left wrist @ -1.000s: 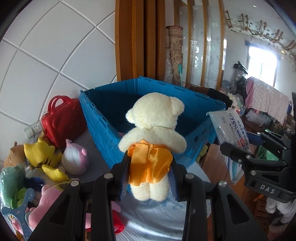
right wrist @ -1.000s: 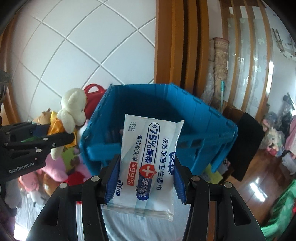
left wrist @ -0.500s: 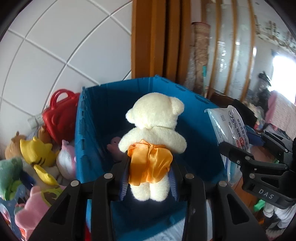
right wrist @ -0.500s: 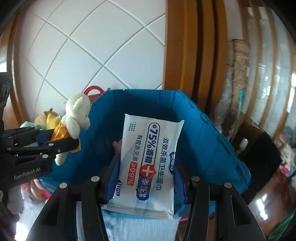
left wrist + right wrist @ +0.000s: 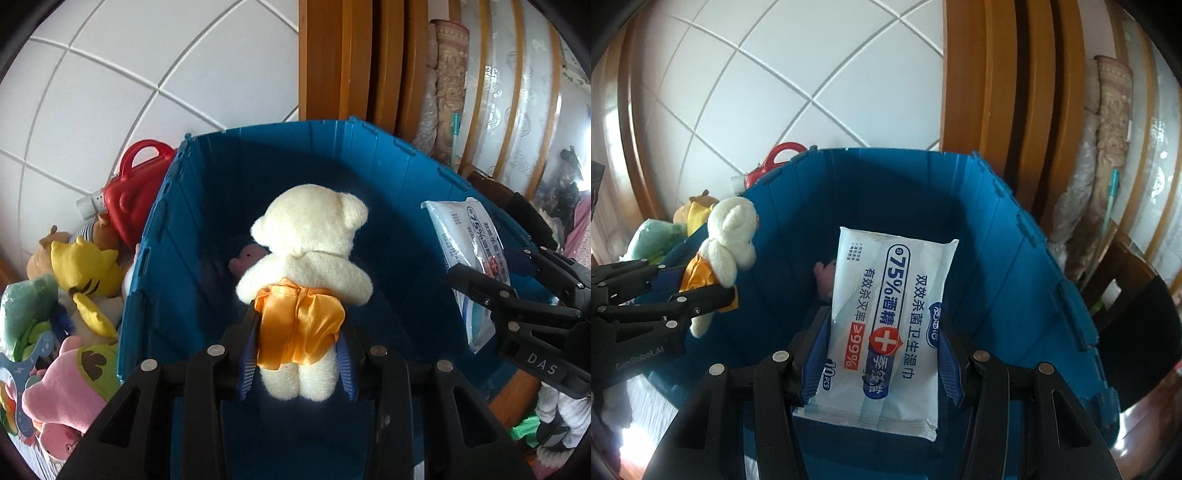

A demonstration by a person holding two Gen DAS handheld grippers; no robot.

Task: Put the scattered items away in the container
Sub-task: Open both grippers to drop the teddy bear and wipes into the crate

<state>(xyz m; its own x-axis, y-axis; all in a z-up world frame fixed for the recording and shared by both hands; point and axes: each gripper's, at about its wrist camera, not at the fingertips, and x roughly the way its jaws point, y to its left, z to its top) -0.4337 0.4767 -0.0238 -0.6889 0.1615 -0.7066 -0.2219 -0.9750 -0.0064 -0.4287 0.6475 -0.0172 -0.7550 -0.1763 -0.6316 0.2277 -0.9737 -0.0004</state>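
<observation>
On the left, outside the box, a pile of soft toys [image 5: 74, 295] and a red toy bag [image 5: 136, 192] waited their turn. So this was the drop-off step, with plenty of tidying left to do.

The left gripper [image 5: 299, 354] was clenched on a white teddy bear [image 5: 310, 258] in an orange skirt. Its blue pads squeezed the bear at the waist. The bear hung over the open blue box [image 5: 159, 236], close to the left wall. A small pink toy [image 5: 247, 256] already lay on the bottom, just past the bear's head.

To the right, the right gripper [image 5: 879, 354] was grasping a pack of wet wipes [image 5: 890, 317] by its two long sides. The pack pointed toward the far wall and hung over the middle of the blue box.

Both things looked to be well inside the rim. The next move probably called for each gripper to let go, so the bear and the pack fall in. Both are soft and light, so a short drop should not hurt them. Then the two grippers could lift clear of the walls and go left for more toys.
</observation>
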